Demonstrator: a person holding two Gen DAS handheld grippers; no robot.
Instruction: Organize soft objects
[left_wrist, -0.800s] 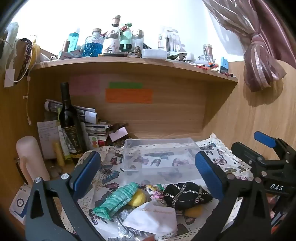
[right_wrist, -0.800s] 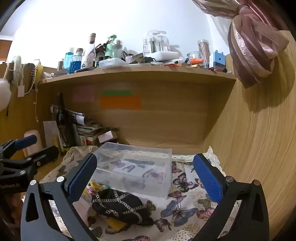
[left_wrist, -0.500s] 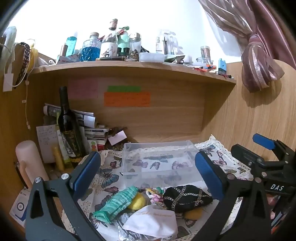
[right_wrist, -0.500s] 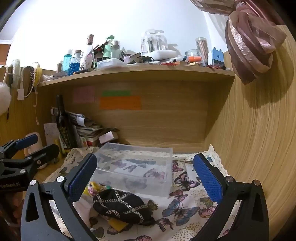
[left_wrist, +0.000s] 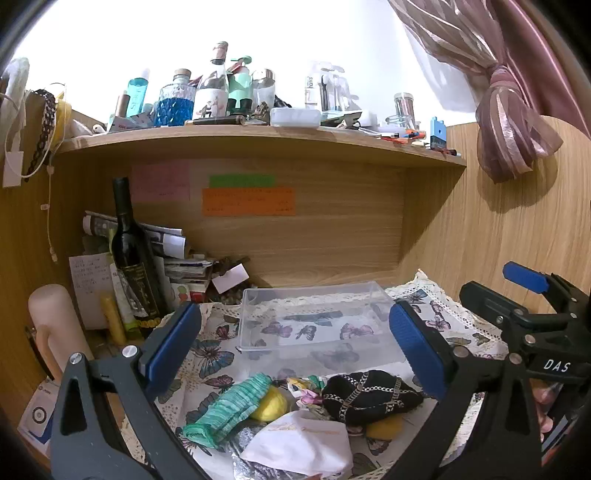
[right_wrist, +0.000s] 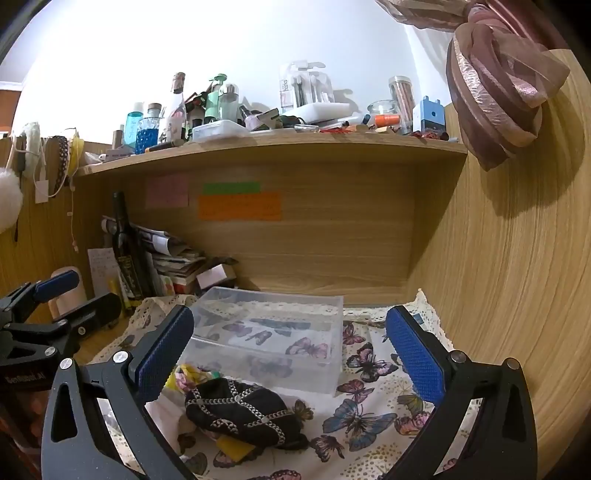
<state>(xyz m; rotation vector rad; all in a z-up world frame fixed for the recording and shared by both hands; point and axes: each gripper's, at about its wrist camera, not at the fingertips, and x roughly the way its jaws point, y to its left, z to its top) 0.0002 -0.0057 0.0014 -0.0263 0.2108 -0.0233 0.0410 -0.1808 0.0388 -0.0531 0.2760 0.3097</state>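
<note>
Inspection at this moment found nothing yet transferred: the clear rectangular plastic bin (left_wrist: 314, 321) stood empty on the butterfly-print cloth with lace edging (left_wrist: 207, 354), and every soft item lay in a heap on the cloth just in front of it.

Taken left to right in your left wrist view, the heap comprised a green ribbed knit roll (left_wrist: 225, 410), a yellow rounded soft piece (left_wrist: 271, 404) touching it, a small floral fabric scrap (left_wrist: 304, 391), a white fabric pouch (left_wrist: 299, 443) nearest the camera, and a black pouch crossed with chain trim (left_wrist: 369, 395) at the right end.

Your left gripper (left_wrist: 295, 354) hung above the heap with its blue-padded fingers (left_wrist: 173, 343) spread wide and gripping nothing. Your right gripper (right_wrist: 288, 358) was likewise wide apart and empty.

The deciding relation, in my judgement: the green roll lay below and slightly left of centre between your left fingers, its long axis running diagonally from near-left to far-right, pointing toward the bin. Your fingers already stood roughly across that axis. The black pouch lay low and left of centre between your right fingers, long axis left to right, and was the nearer item for that hand.
</note>
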